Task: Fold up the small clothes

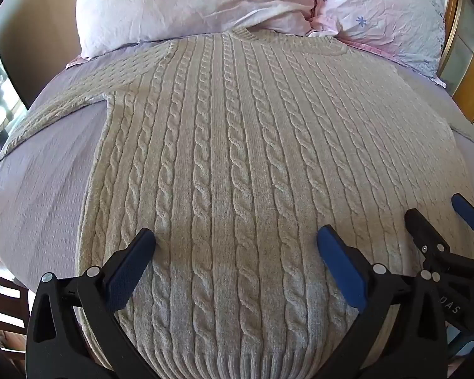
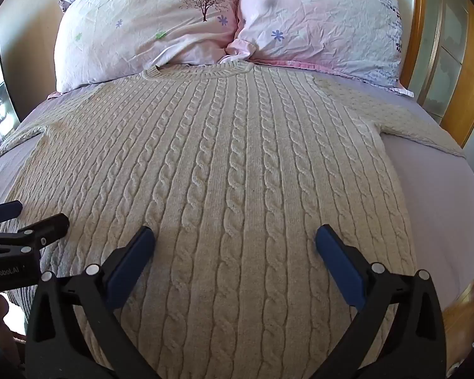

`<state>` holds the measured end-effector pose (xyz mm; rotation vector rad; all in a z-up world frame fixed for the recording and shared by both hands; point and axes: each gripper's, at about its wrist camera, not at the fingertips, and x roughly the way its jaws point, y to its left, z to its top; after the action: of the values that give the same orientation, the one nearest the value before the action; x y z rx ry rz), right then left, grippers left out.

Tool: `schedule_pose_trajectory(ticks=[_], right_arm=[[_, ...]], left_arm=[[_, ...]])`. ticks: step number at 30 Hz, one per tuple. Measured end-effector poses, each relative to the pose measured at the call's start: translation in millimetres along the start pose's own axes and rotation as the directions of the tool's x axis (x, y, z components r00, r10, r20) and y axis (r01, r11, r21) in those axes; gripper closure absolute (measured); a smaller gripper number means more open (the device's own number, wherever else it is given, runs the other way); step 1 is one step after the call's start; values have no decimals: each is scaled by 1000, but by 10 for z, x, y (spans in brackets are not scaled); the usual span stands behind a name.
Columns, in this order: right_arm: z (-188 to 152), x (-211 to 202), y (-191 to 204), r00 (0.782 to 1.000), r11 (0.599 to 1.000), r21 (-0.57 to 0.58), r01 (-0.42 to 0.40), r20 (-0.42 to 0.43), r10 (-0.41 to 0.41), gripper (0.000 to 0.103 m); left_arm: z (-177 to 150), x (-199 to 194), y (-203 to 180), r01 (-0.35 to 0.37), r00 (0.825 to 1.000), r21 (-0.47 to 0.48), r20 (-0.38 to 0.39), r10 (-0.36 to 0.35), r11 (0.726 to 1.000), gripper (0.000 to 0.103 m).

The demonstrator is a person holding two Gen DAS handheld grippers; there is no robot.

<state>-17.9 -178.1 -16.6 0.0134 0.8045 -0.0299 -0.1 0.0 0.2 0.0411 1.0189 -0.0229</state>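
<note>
A cream cable-knit sweater [image 1: 237,145] lies flat and spread out on a bed, collar toward the pillows, sleeves out to both sides; it also fills the right wrist view [image 2: 230,164]. My left gripper [image 1: 236,240] is open and empty, hovering over the sweater's lower left part near the hem. My right gripper [image 2: 235,237] is open and empty over the lower right part. The right gripper also shows at the right edge of the left wrist view [image 1: 436,211]. The left gripper shows at the left edge of the right wrist view [image 2: 34,214].
The bed has a lilac sheet [image 1: 47,170]. Two pink floral pillows [image 2: 148,25] [image 2: 325,22] lie at the head. A wooden headboard [image 2: 458,63] stands at the right. The bed's edge drops off at the left [image 1: 3,284].
</note>
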Motion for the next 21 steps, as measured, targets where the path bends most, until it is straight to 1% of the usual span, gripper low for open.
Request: schedule_pose_trajectory(ticks=[21], right_arm=[[2, -11, -4, 1000, 1000, 0, 0, 0, 0, 2]], left_arm=[[0, -3, 0, 0, 1000, 0, 6, 0, 1000, 1]])
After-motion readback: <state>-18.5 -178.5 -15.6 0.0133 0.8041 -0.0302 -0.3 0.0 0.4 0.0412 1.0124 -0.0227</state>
